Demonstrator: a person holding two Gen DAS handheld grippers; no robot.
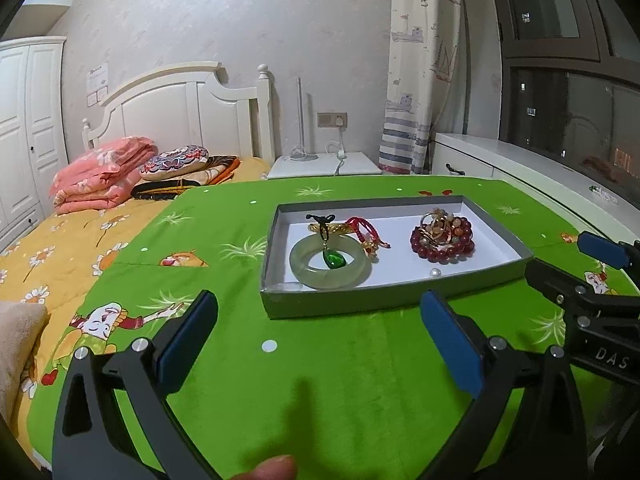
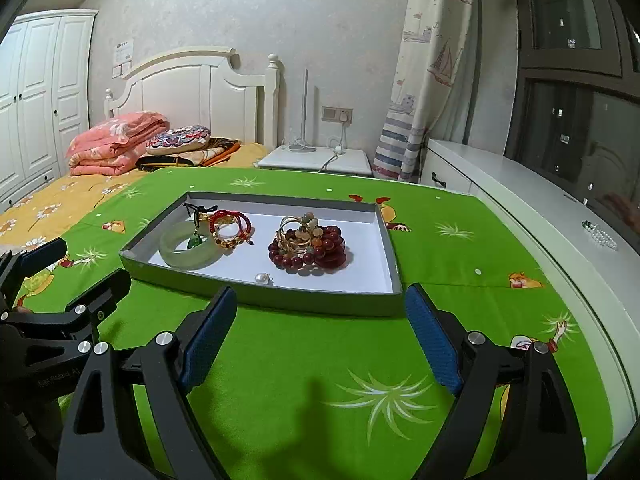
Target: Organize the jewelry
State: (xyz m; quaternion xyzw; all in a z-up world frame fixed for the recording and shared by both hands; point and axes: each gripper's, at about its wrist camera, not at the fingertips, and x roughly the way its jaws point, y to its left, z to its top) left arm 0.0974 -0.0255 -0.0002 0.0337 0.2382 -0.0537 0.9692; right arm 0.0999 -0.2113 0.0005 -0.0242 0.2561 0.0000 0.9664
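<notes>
one grey tray [image 1: 400, 300] on the green cloth [image 2: 300, 360] holds one jade bangle [image 1: 330, 266], one red bead bracelet [image 2: 316, 250] and one loose pearl [image 2: 262, 278]. left gripper [image 1: 320, 336] and right gripper [image 2: 320, 328] hover agape, empty. only the right view shows white beads [image 2: 604, 236] on the sill.

Green cartoon-print cloth [image 1: 320, 360], white headboard [image 1: 180, 108], folded pink quilt [image 1: 100, 172], sailboat curtain [image 2: 436, 60], white nightstand [image 2: 316, 162].

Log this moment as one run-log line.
left gripper: open, empty | right gripper: open, empty | tray: jade bangle, red bead bracelet, pearl inside
</notes>
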